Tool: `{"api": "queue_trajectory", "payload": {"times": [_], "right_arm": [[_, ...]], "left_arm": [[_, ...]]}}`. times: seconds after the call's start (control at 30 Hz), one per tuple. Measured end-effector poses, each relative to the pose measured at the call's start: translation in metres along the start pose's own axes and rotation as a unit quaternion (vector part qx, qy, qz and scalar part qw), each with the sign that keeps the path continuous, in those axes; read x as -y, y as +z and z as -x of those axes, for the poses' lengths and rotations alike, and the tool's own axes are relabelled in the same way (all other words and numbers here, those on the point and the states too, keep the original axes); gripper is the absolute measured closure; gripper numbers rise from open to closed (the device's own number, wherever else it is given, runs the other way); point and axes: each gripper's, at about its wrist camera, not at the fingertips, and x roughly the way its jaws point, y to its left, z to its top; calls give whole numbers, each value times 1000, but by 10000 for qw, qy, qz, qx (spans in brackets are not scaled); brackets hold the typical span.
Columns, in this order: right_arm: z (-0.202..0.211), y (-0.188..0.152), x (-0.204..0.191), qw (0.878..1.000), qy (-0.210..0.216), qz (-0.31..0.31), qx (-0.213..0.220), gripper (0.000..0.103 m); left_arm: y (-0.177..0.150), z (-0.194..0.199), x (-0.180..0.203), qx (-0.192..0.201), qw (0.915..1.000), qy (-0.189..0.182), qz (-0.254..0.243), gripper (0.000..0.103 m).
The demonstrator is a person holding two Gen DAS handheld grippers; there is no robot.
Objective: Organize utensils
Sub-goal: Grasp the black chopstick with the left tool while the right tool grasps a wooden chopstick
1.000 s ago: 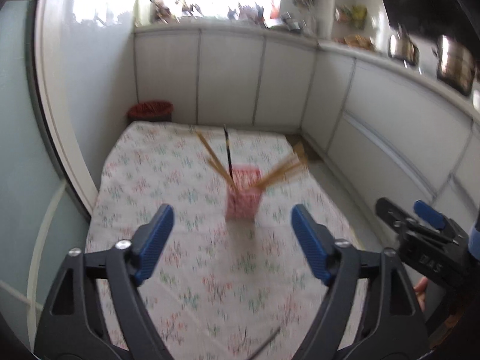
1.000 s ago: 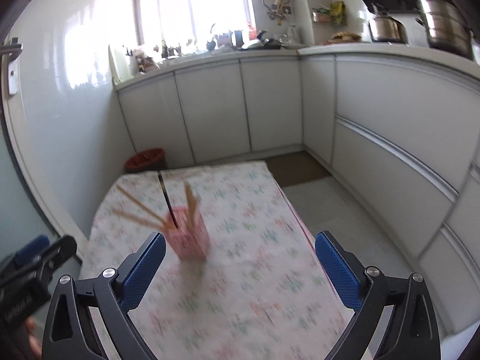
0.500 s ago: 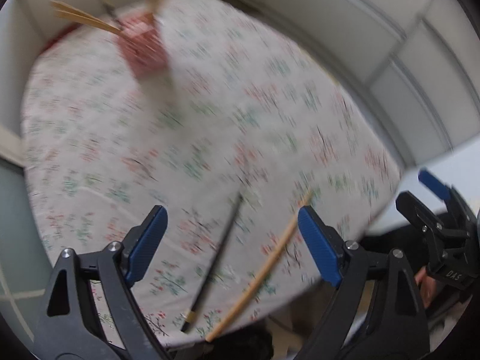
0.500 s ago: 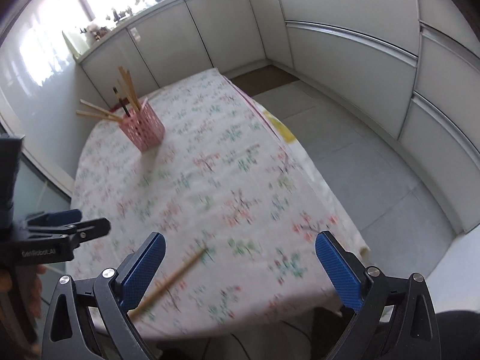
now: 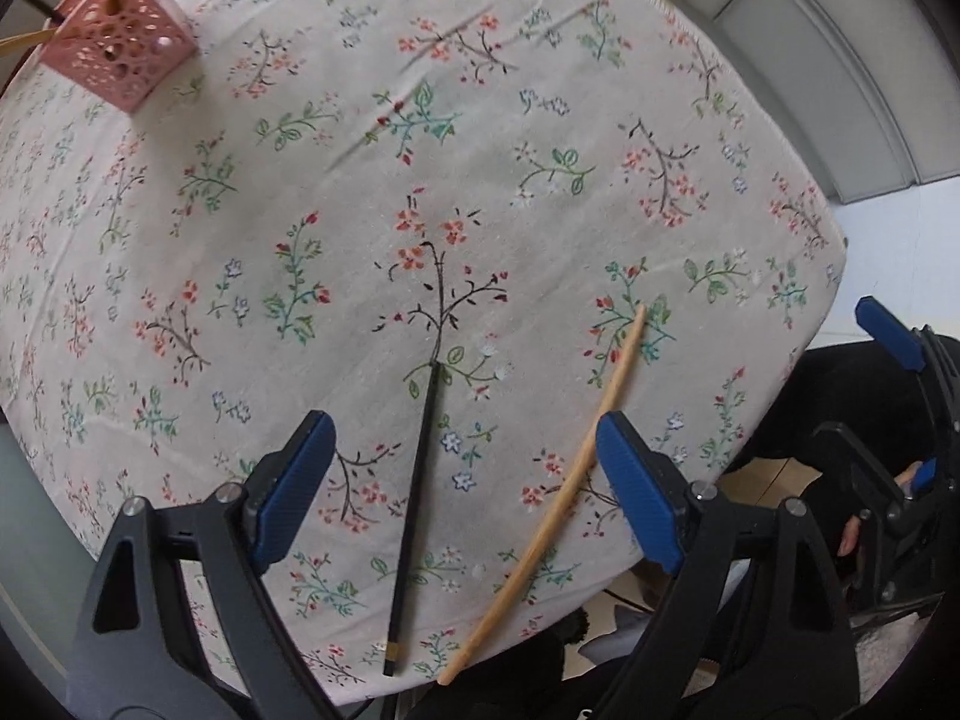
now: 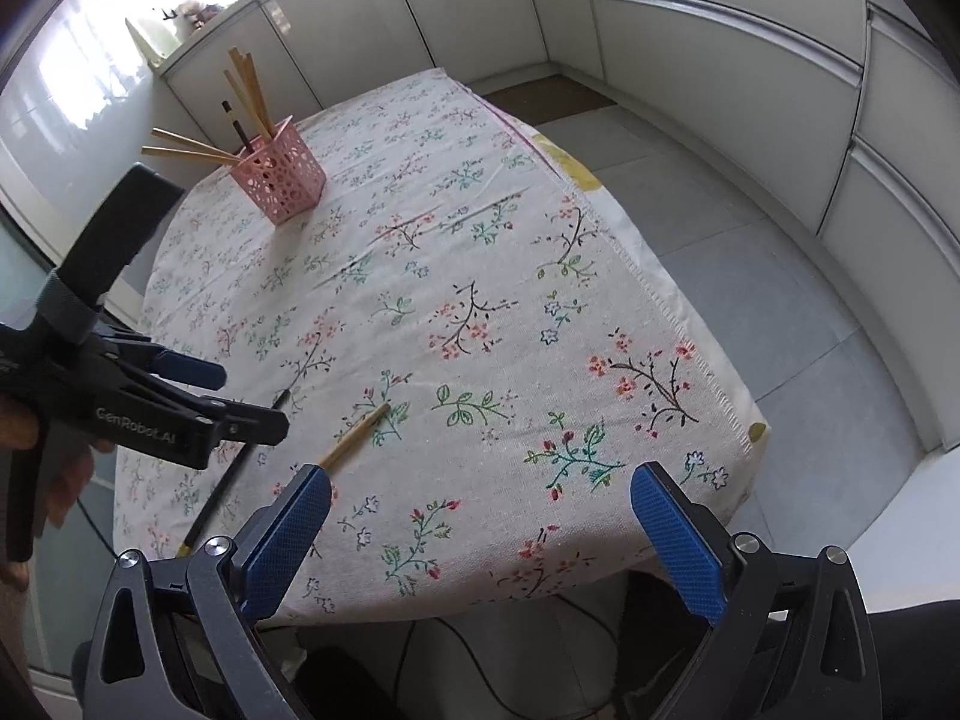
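A black chopstick (image 5: 414, 510) and a wooden chopstick (image 5: 558, 501) lie on the floral tablecloth near the table's front edge. My left gripper (image 5: 465, 480) is open and hovers over them, the black one between its fingers. A pink perforated holder (image 5: 114, 48) with several chopsticks stands far back; it also shows in the right wrist view (image 6: 279, 180). My right gripper (image 6: 480, 534) is open and empty above the front edge, with the wooden chopstick (image 6: 354, 435) just beyond its left finger. The left gripper (image 6: 198, 402) shows at the left.
The floral-clothed table (image 6: 600, 312) is ringed by white kitchen cabinets (image 6: 720, 60) and a grey tiled floor (image 6: 780, 276). A glass panel stands to the left. Cables hang under the table's front edge.
Both grippers have tilted down and pulled back from the pink holder to the table's front edge. The two loose chopsticks have come into view under the left gripper.
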Motion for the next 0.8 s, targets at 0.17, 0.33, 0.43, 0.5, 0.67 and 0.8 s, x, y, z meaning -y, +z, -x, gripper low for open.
{"api": "queue_trajectory", "payload": {"times": [0.17,0.33,0.43,0.5,0.67,0.8], "right_arm": [[-5,2,4,9999,10,-133,-81,2],[-10,3,7,9993,78,-292,-237,2],[-15,4,7,9987,57,-372,-329,2],[-18,6,5,9982,13,-473,-375,2],[-30,12,-16,9976,-185,-433,-516,2],[-49,17,-40,9932,-285,-690,-896,3]], "left_arm": [[7,-17,-1,-270,9996,-77,-76,59],[9,-24,-7,-252,9996,-108,24,79],[3,-26,-19,-156,9998,75,-30,93],[-3,-24,-22,5,9999,143,17,97],[-27,-9,-30,757,9958,376,363,98],[-46,26,-40,1432,9862,487,676,98]]}}
